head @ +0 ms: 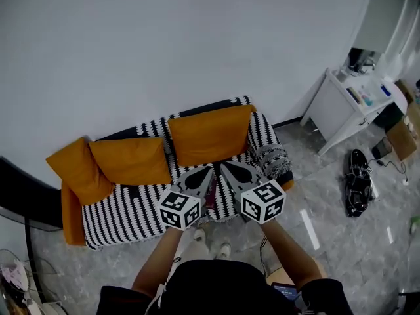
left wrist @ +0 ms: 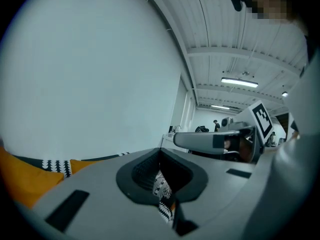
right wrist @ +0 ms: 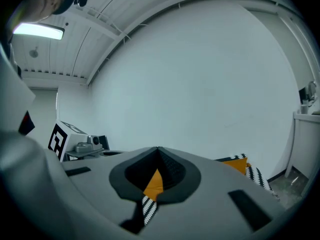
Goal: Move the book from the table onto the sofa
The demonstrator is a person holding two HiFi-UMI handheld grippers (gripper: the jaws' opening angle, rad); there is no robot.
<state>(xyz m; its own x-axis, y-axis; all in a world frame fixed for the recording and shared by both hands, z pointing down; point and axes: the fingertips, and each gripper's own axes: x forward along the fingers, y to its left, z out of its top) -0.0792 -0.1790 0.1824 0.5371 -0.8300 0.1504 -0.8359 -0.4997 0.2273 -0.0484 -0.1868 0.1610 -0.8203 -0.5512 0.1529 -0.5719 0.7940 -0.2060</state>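
A sofa (head: 131,209) with a black-and-white patterned cover and three orange cushions (head: 210,133) stands against the white wall. My left gripper (head: 202,170) and right gripper (head: 226,167) hang side by side above its front edge, both shut and holding nothing. A small dark red patch (head: 210,201) shows between them low on the sofa front; I cannot tell if it is the book. In the left gripper view the shut gripper (left wrist: 160,154) points at the wall above the sofa, with the right gripper (left wrist: 215,140) beside it. The right gripper (right wrist: 158,151) also faces the wall.
A white side table (head: 348,107) with small items stands at the right. On the grey floor near it lie a black object (head: 358,181) and a cardboard box (head: 401,140). Dark furniture (head: 26,202) sits left of the sofa. The person's feet (head: 211,243) are just before the sofa.
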